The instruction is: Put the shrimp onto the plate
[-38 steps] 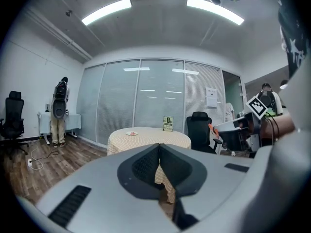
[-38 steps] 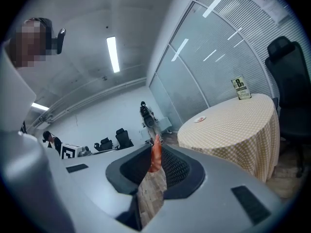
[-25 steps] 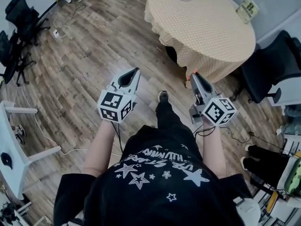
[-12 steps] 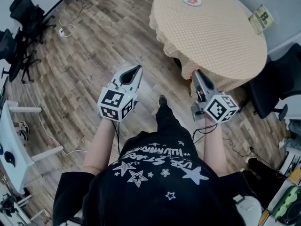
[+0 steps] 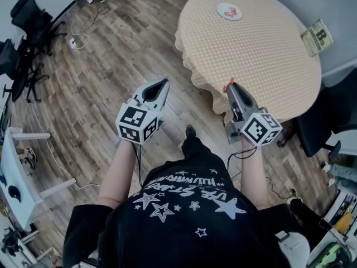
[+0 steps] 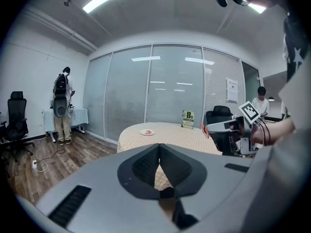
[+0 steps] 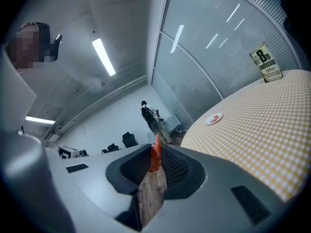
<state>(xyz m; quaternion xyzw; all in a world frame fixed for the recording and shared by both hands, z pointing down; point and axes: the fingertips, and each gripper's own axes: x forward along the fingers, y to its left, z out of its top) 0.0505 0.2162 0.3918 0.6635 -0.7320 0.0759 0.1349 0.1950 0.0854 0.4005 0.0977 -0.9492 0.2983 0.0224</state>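
- Carrying a shrimp (image 7: pixel 155 154) pinched in the right gripper (image 5: pixel 230 86), a person stands at the six o'clock edge of a round table (image 5: pixel 262 66) draped in a checked cloth.
- Clenched on the shrimp's lower end, the right jaws leave its orange body sticking up past the tips. From the head view it shows only as an orange speck at the table's near rim.
- Left gripper (image 5: pixel 162 83) hangs over the wood floor (image 5: pixel 111 66), at nine o'clock of the right one, jaws pressed together on nothing.
- Small white plate (image 5: pixel 229 11), already bearing something red, lies on the far side of the cloth toward twelve o'clock, well apart from the shrimp. A sign card (image 5: pixel 316 37) stands at about two o'clock.
- Judged from here, the hold looks slim, so the pinch should stay firm through the long reach. The tips should come low over a bare part of the plate before letting go, so the shrimp neither bounces off nor lands on the cloth.
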